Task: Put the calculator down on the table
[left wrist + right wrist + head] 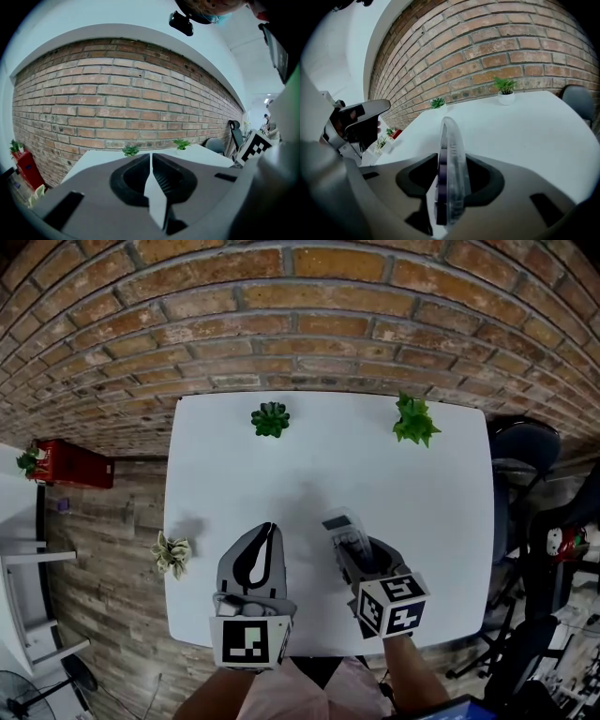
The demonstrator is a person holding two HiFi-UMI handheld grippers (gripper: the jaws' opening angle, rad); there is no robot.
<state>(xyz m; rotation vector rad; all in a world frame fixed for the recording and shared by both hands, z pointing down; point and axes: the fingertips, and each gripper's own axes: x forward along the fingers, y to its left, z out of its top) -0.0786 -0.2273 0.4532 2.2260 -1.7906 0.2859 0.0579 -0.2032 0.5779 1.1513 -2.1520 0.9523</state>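
White matte table (281,474), rounded corners, against a rough red brick wall (300,315). Three small potted plants: two leafy green ones (270,418) (413,420) at top of frame, one paler (172,554) at the table's left edge. Two grey plastic grippers, each with a black-and-white marker cube.

One calculator (342,526): thin slab, dark keys, clear glossy cover. It sits lower centre-right, edge-on between the jaws of the right gripper (356,557), which are clamped against both its faces (its top end pokes past the tips over the table).

Left gripper (270,531), lower centre-left, jaws pressed together, nothing between them.
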